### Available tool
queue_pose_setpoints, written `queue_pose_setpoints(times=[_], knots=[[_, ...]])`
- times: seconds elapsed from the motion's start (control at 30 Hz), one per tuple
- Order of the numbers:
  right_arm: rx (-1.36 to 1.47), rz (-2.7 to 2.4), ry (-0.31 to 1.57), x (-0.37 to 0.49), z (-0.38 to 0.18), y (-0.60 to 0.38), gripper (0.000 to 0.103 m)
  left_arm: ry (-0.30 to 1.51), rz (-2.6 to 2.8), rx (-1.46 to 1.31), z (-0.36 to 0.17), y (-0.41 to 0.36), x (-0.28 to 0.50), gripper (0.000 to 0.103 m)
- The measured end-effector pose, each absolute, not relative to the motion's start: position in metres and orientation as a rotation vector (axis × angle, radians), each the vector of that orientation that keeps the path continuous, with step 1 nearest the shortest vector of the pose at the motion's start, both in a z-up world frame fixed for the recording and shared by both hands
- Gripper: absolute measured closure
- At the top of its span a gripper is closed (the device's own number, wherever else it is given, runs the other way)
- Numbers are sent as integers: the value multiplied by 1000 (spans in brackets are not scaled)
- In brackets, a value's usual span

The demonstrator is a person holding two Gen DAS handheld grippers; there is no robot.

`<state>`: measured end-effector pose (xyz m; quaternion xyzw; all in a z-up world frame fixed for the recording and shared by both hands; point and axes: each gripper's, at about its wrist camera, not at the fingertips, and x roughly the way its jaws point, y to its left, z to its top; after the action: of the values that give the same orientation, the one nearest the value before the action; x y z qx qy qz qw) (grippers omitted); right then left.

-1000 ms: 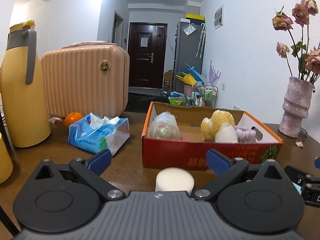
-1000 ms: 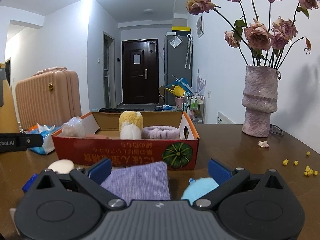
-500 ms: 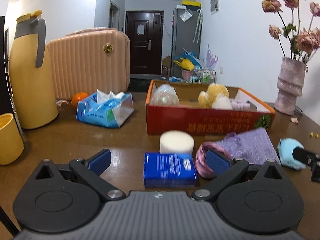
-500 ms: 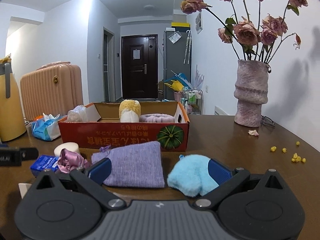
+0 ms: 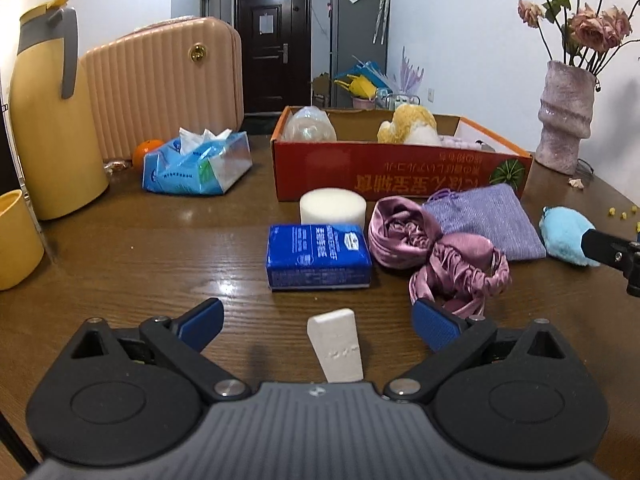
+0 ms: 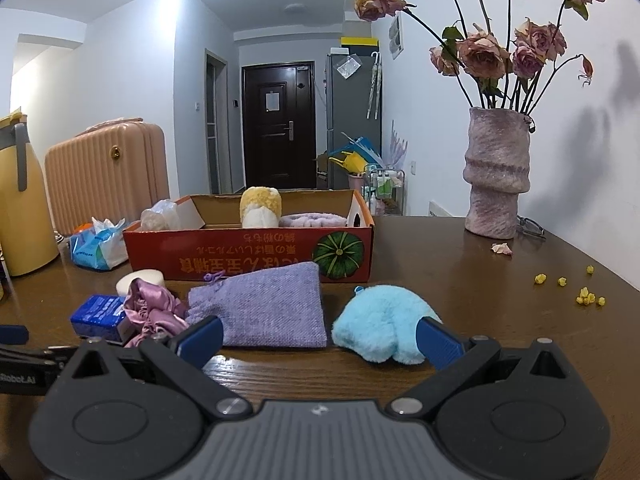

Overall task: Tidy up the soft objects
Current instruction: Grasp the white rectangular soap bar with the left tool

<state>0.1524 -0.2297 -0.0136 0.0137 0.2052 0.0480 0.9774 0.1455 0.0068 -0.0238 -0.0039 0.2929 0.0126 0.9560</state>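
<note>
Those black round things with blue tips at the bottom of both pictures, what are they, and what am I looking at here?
They are two hand-held gripping tools, one in each of a person's hands, each with a camera looking forward along its two blue-tipped fingers. One picture comes from the left tool, the other from the right tool. Both are open and hold nothing.

On the brown table sits a red cardboard box with a yellow plush toy inside. In front of it lie a white sponge, a blue tissue pack, pink scrunchies, a purple pouch and a fluffy blue toy. A small white block lies nearest the left tool.
</note>
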Motion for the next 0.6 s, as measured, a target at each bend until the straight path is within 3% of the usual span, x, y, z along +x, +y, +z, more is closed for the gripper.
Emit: queue_pose_setpoints(times=[0.07,0.3,0.37,0.43,0.6], knots=[[26,98,415,152,-14,-229,0,607,21,-10,-26,6,147,12],[24,98,417,153,-14,-229,0,636,-14,-22,-30,6,150,55],[23,97,419,153,-15,-228,0,643,-31,-28,-30,6,150,73],[22,96,421,153,-16,-228,0,649,-40,-32,-30,6,151,81],[19,93,429,155,-17,-228,0,641,-53,-39,-29,7,151,84]])
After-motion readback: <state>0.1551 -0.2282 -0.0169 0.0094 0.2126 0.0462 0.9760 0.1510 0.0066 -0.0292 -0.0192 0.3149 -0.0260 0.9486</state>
